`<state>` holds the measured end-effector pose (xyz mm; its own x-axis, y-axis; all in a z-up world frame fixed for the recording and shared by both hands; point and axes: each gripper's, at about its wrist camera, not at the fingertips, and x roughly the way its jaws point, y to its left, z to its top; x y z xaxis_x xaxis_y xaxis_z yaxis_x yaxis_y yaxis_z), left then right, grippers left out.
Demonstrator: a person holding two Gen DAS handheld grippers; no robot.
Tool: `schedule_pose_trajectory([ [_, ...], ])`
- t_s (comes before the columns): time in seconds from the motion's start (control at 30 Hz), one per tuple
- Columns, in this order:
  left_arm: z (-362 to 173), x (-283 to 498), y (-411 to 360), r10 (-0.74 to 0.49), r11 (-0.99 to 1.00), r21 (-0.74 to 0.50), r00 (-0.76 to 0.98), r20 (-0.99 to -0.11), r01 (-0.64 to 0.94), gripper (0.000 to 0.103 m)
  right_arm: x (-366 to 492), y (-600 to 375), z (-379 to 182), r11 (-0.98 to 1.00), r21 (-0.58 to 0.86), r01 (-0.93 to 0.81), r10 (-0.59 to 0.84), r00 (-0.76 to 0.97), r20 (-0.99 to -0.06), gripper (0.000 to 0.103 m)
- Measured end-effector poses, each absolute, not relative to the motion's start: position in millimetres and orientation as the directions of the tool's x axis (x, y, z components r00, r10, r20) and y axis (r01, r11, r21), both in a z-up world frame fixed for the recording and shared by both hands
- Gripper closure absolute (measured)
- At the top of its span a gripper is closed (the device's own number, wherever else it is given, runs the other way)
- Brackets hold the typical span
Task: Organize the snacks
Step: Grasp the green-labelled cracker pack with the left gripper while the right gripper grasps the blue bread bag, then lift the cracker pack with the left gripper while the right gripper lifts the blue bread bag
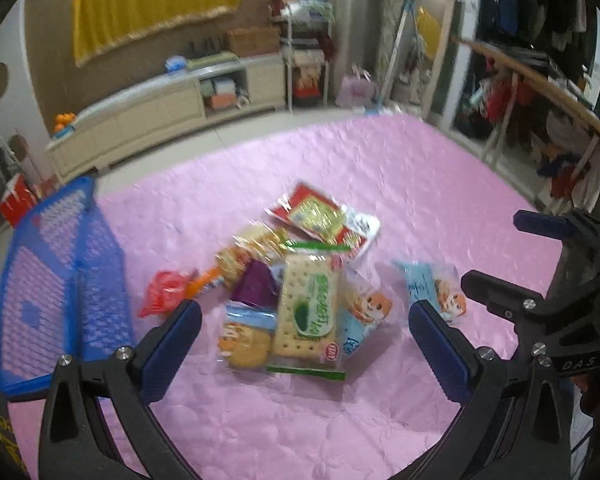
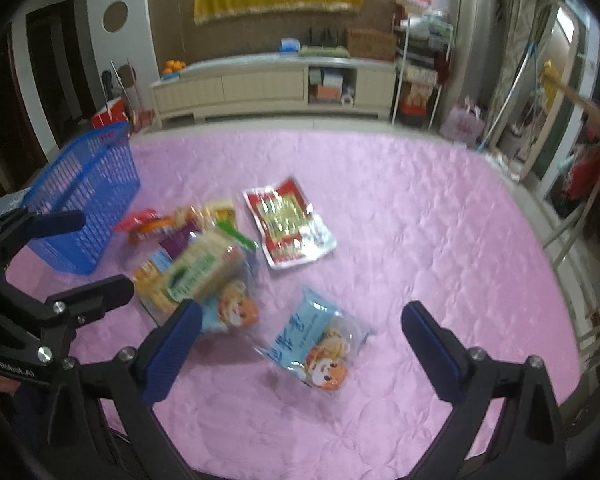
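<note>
From where I stand, few letters come clear. The right tool (image 1: 496, 248) carries "DAS" in pale letters on its black frame, seen in the left wrist view. The left tool (image 2: 100, 254) bears a small white line on its body, perhaps "GenRobot.AI", though blurred. The print on the cracker packet (image 1: 309, 308) ahead of the tools is too smeared to read.

snack packets (image 1: 300, 280) heaped on pink quilt (image 1: 420, 184); blue basket (image 1: 60, 280) beside
</note>
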<state>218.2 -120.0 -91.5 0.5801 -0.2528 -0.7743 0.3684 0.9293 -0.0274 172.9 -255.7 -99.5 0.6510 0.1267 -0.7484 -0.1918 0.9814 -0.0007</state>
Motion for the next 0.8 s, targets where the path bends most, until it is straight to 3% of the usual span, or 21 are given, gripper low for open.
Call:
schedule_pose_trajectory([
  [0.27,-136.8,252.1,-135.7,-0.242,0.909,-0.029,0.471,-0.848,0.416,0.002,196.9,-277.5,-141.0,0.986,0.046,-0.162,0.133,0.583,-0.802,0.004],
  [0.43,-156.3,270.0,-139.0,-0.236,0.909,-0.047,0.419,-0.877,0.414,0.017,201.2,-283.8,-152.3,0.987,0.073,-0.144,0.142,0.56,-0.816,0.004],
  [0.6,-169.6,275.8,-139.3,-0.247,0.909,-0.085,0.364,-0.898,0.409,0.04,203.4,-286.1,-159.7,0.988,0.08,-0.135,0.142,0.545,-0.826,0.004],
  [0.73,-171.7,273.8,-139.3,-0.242,0.911,-0.083,0.362,-0.9,0.404,0.051,204.1,-287.9,-160.9,0.988,0.093,-0.125,0.146,0.539,-0.83,0.004],
  [0.8,-170.3,272.3,-137.1,-0.253,0.913,-0.099,0.36,-0.898,0.395,0.051,204.2,-287.7,-160.4,0.988,0.1,-0.121,0.15,0.539,-0.829,0.004],
])
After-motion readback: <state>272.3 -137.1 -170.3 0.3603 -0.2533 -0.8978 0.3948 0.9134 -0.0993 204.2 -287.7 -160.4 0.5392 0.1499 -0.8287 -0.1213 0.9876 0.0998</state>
